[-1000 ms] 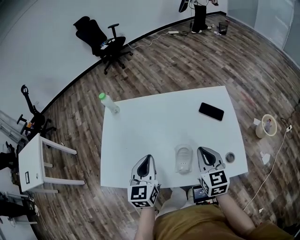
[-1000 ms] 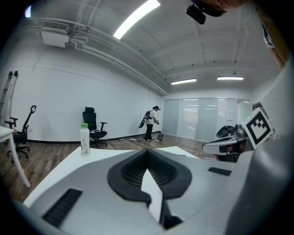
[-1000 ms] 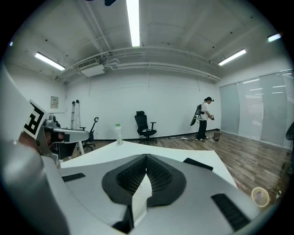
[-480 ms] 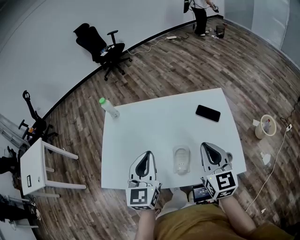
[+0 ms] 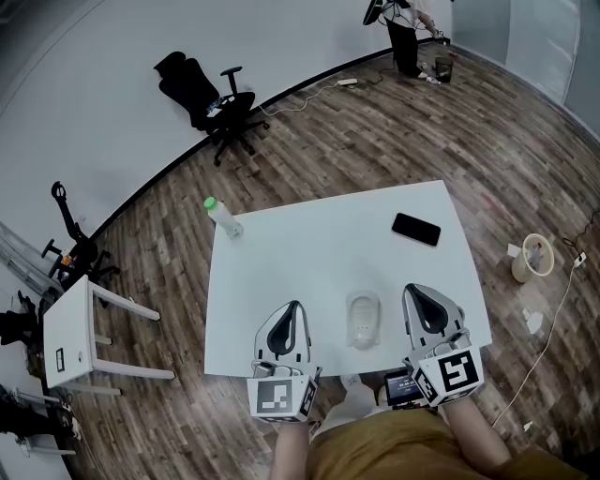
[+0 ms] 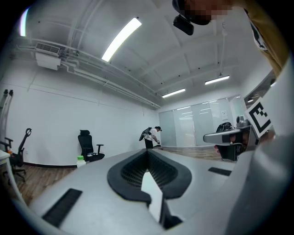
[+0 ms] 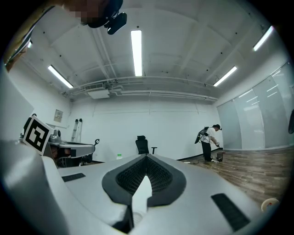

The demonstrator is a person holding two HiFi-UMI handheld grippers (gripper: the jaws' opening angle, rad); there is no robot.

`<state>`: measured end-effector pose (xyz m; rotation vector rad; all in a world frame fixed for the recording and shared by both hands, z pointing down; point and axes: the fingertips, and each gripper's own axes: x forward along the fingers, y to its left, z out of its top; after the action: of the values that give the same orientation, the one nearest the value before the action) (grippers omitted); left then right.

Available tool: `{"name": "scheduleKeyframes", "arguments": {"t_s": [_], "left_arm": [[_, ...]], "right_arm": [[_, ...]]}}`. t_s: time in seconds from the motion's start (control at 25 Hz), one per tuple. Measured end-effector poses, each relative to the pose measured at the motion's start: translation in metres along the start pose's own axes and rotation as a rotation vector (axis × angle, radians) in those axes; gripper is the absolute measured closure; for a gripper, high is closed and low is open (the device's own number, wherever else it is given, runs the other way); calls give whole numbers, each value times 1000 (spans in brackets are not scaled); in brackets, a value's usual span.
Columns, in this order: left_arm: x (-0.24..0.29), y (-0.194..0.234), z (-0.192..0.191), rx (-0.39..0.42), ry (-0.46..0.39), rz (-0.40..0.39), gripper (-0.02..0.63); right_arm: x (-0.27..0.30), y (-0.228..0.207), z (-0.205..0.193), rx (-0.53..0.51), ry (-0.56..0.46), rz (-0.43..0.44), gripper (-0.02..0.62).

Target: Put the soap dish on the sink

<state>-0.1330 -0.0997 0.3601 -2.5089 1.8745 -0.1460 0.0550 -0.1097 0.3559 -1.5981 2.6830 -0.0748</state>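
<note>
The soap dish (image 5: 364, 319), pale and oval, lies on the white table (image 5: 309, 253) near its front edge, between my two grippers. My left gripper (image 5: 291, 307) hovers to its left, jaws together and empty. My right gripper (image 5: 419, 292) hovers to its right, also shut with nothing in it. Both are held above the table and apart from the dish. In the left gripper view the left gripper (image 6: 148, 152) points level across the room, and the right gripper shows at the right edge. The right gripper (image 7: 147, 156) in its own view also points level, and the dish is hidden from both gripper views.
A black phone (image 5: 416, 229) lies at the table's far right and a green-capped bottle (image 5: 223, 217) at its far left corner. On the floor are a black office chair (image 5: 211, 89), a small white side table (image 5: 70, 328), a pale round tub (image 5: 532, 255), and a person (image 5: 403, 28) far back.
Both grippers have risen toward the camera and look larger. The small grey round thing by the right gripper is now hidden behind it. The soap dish has not moved.
</note>
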Motion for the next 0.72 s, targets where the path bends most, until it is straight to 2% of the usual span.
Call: {"name": "scheduleKeyframes", "arguments": {"t_s": [0.48, 0.72], "left_arm": [[0, -16, 21, 45, -36, -5, 598], [2, -15, 17, 31, -33, -4, 598]], "right_arm": [[-12, -13, 15, -13, -23, -14, 587], [-9, -12, 12, -26, -13, 1, 586]]}}
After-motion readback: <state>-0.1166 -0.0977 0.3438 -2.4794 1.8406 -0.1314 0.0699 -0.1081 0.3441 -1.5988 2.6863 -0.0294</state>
